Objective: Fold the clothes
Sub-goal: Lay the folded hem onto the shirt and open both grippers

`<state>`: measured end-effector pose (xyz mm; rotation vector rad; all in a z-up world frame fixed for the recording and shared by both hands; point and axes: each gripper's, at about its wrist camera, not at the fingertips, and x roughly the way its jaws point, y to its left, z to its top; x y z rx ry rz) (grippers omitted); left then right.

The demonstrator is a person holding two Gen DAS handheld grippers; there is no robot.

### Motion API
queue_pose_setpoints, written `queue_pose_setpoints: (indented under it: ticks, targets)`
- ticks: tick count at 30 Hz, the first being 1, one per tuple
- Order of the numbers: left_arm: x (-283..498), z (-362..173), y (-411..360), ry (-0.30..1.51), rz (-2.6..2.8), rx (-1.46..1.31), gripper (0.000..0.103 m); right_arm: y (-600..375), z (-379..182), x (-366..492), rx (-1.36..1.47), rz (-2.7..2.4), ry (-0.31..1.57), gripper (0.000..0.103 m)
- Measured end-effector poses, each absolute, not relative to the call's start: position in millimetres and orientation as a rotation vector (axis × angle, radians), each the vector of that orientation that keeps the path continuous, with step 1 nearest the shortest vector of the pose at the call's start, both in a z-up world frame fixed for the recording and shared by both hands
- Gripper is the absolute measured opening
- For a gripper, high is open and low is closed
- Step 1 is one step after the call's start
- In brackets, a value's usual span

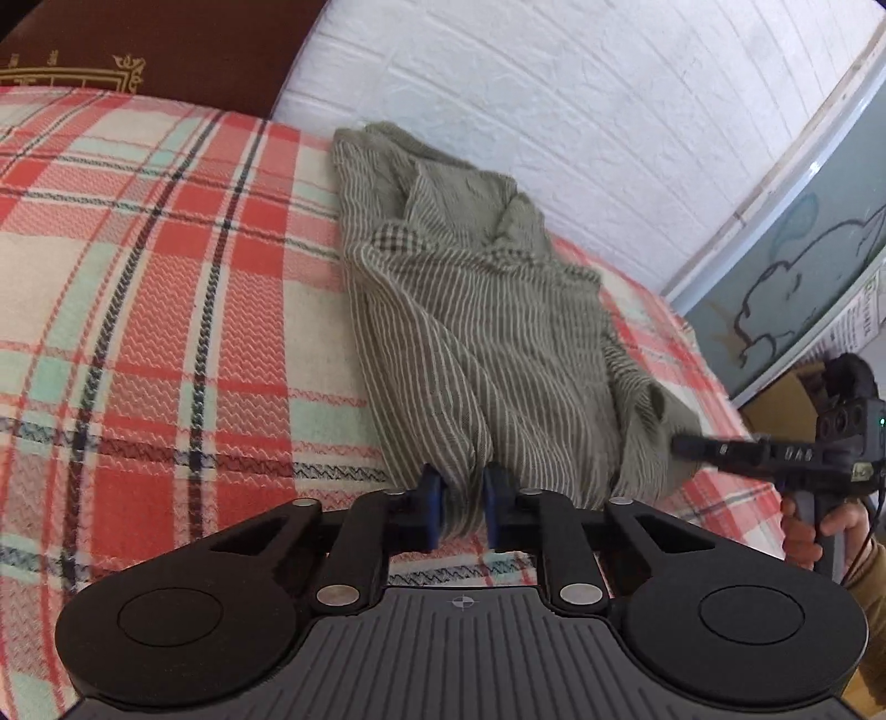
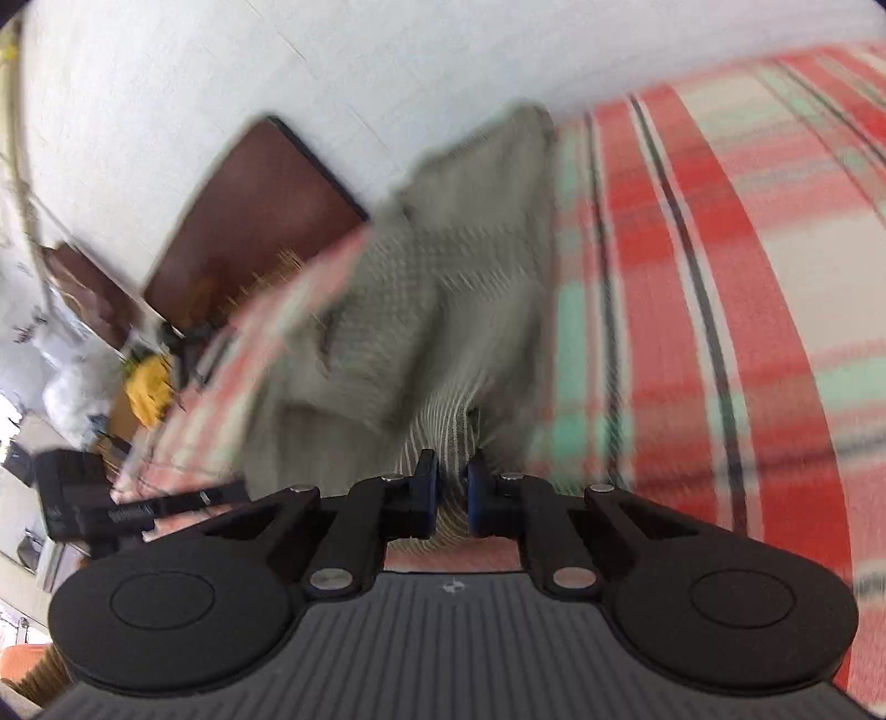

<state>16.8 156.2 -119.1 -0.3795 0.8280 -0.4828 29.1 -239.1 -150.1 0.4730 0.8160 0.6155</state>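
A green garment with thin white stripes (image 1: 470, 310) lies crumpled lengthwise on a red, cream and mint plaid blanket (image 1: 166, 310). My left gripper (image 1: 464, 501) is shut on the garment's near edge, with cloth pinched between its blue pads. At the right of the left wrist view, my right gripper (image 1: 686, 443) is shut on the garment's other near corner, a hand around its handle. In the blurred right wrist view, striped cloth of the garment (image 2: 443, 310) is pinched in my right gripper (image 2: 453, 493), and the left gripper (image 2: 232, 490) shows as a dark shape at the lower left.
A white brick-pattern wall (image 1: 554, 99) rises behind the bed. A dark brown headboard (image 1: 166, 44) stands at the far left. A grey-blue panel with a cartoon drawing (image 1: 786, 277) borders the bed's right side. Beyond the bed edge lie cluttered items, among them something yellow (image 2: 147, 387).
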Motion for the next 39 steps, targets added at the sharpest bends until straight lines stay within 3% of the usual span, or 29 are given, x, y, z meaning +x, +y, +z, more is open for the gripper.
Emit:
queue_pose_setpoints:
  ticks: [6,8,9,10,11,16,18,20,22,23,24,26,29,31,32,39]
  targets:
    - [16,-138,160,0.861,-0.437,-0.394,0.009,-230,-165,40,0.37,0.547,0.911,0.011]
    - [14,-138,164,0.854,-0.436,-0.41,0.015,-235,-173,36,0.412,0.538,0.904,0.012]
    - [13,-137,167,0.854,-0.431,-0.42,0.017,-238,-177,34,0.433,0.534,0.901,0.017]
    - [11,-136,169,0.854,-0.417,-0.419,0.03,-241,-175,30,0.432,0.524,0.882,0.021]
    - [7,-132,171,0.848,-0.395,-0.403,0.051,-243,-171,25,0.423,0.513,0.857,0.025]
    - [-8,-108,178,0.804,-0.363,-0.386,0.054,-245,-139,4,0.274,0.535,0.709,0.026]
    - [-9,-93,170,0.754,-0.407,-0.392,0.059,-237,-133,8,0.252,0.585,0.71,0.026]
    - [-10,-79,157,0.706,-0.452,-0.377,0.075,-228,-136,15,0.298,0.641,0.736,0.026]
    - [-12,-68,138,0.674,-0.492,-0.311,0.077,-220,-141,21,0.351,0.676,0.752,0.026]
    - [-13,-66,128,0.668,-0.511,-0.279,0.079,-215,-142,23,0.361,0.683,0.759,0.029]
    - [-16,-65,121,0.669,-0.524,-0.257,0.08,-211,-144,24,0.364,0.687,0.767,0.04]
    - [-21,-67,109,0.673,-0.539,-0.23,0.082,-205,-148,26,0.353,0.674,0.778,0.052]
    - [-27,-70,105,0.681,-0.532,-0.216,0.087,-199,-155,33,0.348,0.664,0.825,0.052]
    - [-32,-73,107,0.685,-0.517,-0.221,0.087,-194,-156,40,0.347,0.705,0.859,0.039]
    - [-33,-73,109,0.688,-0.512,-0.226,0.087,-190,-152,44,0.337,0.716,0.845,0.023]
    - [-29,-74,112,0.698,-0.492,-0.265,0.087,-152,-127,100,0.255,0.697,0.733,0.024]
